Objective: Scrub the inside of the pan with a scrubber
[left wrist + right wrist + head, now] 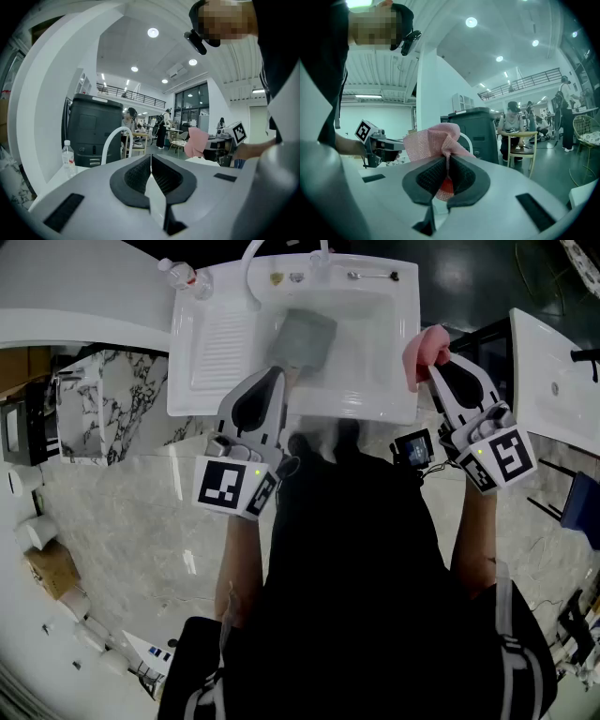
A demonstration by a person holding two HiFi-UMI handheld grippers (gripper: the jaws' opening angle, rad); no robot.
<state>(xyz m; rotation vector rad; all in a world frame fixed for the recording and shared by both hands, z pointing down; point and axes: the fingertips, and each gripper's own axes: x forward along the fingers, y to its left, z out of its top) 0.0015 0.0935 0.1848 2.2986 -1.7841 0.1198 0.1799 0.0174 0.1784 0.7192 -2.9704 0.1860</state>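
While in right gripper [449, 159] — scrubber [433, 140] straight outward.

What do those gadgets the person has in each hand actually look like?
The left hand-held gripper and the right hand-held gripper are each a pale grey tapering shell with black ribbed pads and a white cube printed with black square markers. The person wears a black top.
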